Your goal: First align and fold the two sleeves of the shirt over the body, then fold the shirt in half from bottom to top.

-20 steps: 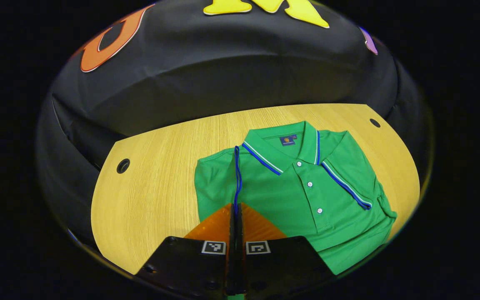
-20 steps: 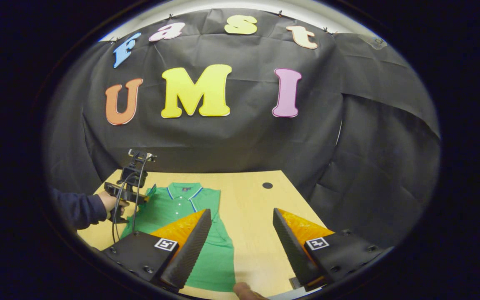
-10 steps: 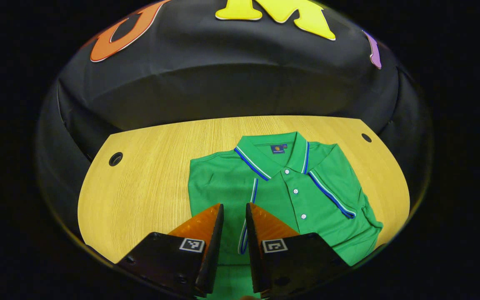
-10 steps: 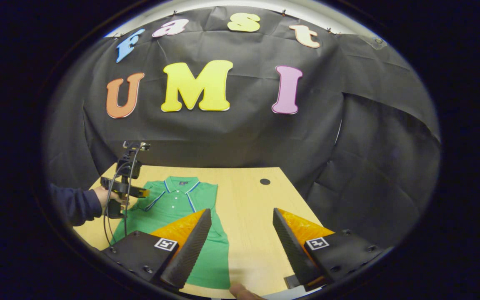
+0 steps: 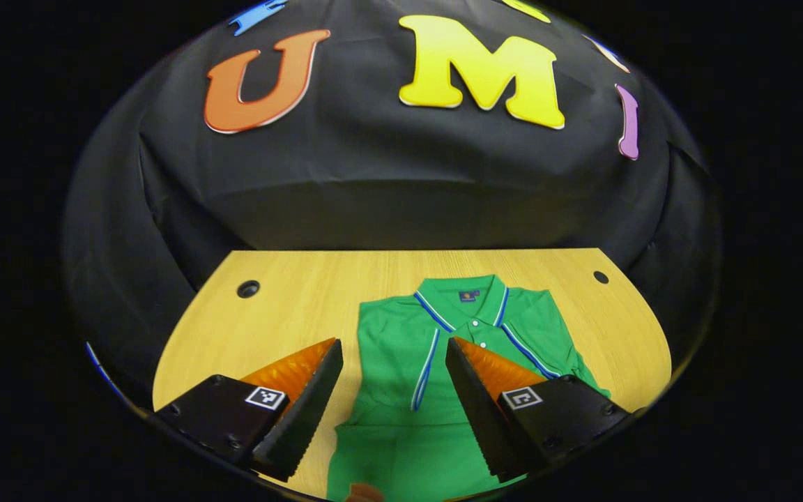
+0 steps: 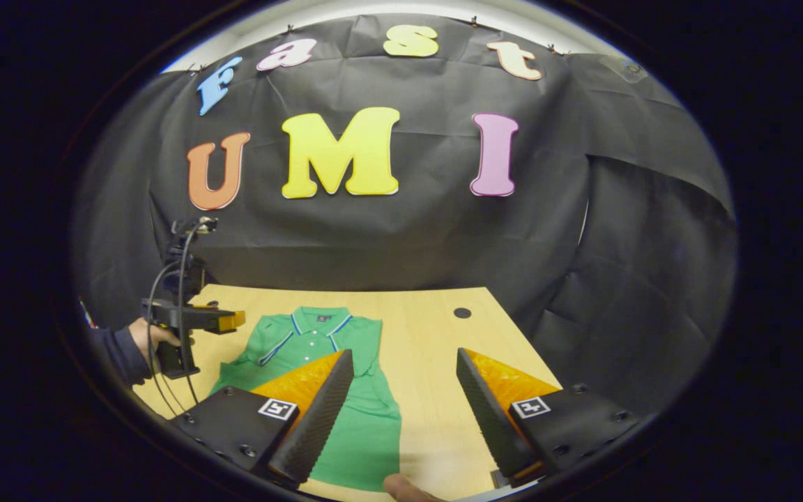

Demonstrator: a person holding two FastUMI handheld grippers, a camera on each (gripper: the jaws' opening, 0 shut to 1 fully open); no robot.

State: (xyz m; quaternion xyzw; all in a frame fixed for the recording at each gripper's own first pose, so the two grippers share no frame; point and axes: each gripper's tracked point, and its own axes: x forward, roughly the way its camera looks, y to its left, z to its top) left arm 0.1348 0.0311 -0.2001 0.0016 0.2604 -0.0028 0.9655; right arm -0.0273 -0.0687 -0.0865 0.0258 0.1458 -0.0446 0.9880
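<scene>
Left gripper view gives me the closest look at the green knit polo shirt with blue-and-white striped trim: it lies flat on the pale wood-grain table, collar toward the black cloth wall, both sleeves laid over the body so their striped cuffs run as two lines down the chest. I can make out the small dark label inside the collar and the white buttons on the placket. My left gripper hangs above the shirt's middle with its fingers spread wide and nothing between them; their inner faces are ridged like saw teeth.

Right gripper view sits farther back and off to the shirt's right side. From it I see the left gripper from outside, held up over the table's left edge by a hand in a dark sleeve, cables looping below it. My right gripper is likewise spread and empty, poised over the shirt's right edge and bare tabletop. A round dark hole marks the table's far right corner.
</scene>
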